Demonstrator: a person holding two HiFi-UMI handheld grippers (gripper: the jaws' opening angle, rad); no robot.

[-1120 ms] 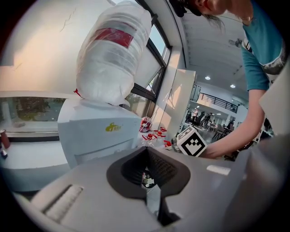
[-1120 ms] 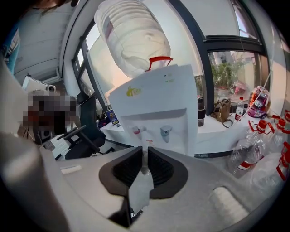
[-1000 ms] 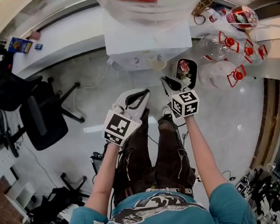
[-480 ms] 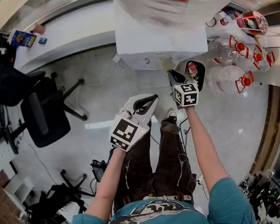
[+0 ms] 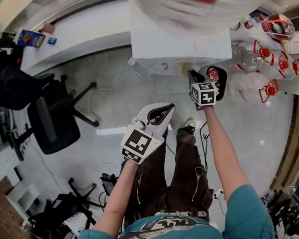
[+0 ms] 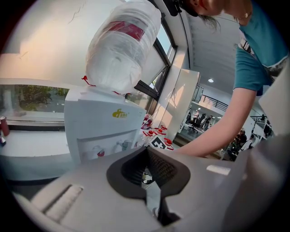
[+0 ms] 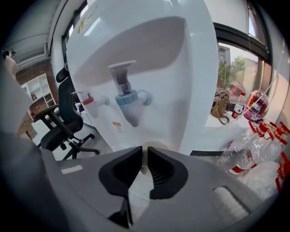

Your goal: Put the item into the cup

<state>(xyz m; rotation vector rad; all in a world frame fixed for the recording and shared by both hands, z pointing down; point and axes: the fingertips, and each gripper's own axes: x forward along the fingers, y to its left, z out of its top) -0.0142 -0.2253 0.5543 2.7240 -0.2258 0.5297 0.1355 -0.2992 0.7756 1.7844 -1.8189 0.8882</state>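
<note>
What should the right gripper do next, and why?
Probably open the right gripper wider and ease it forward to the cup. Its jaws stand only narrowly apart and empty, and the cup sits just beyond them, below the dispenser taps.

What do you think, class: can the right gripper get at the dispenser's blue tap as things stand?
Probably yes. The right gripper points straight at the water dispenser, and the blue tap sits just above its fingers with nothing in between.
</note>
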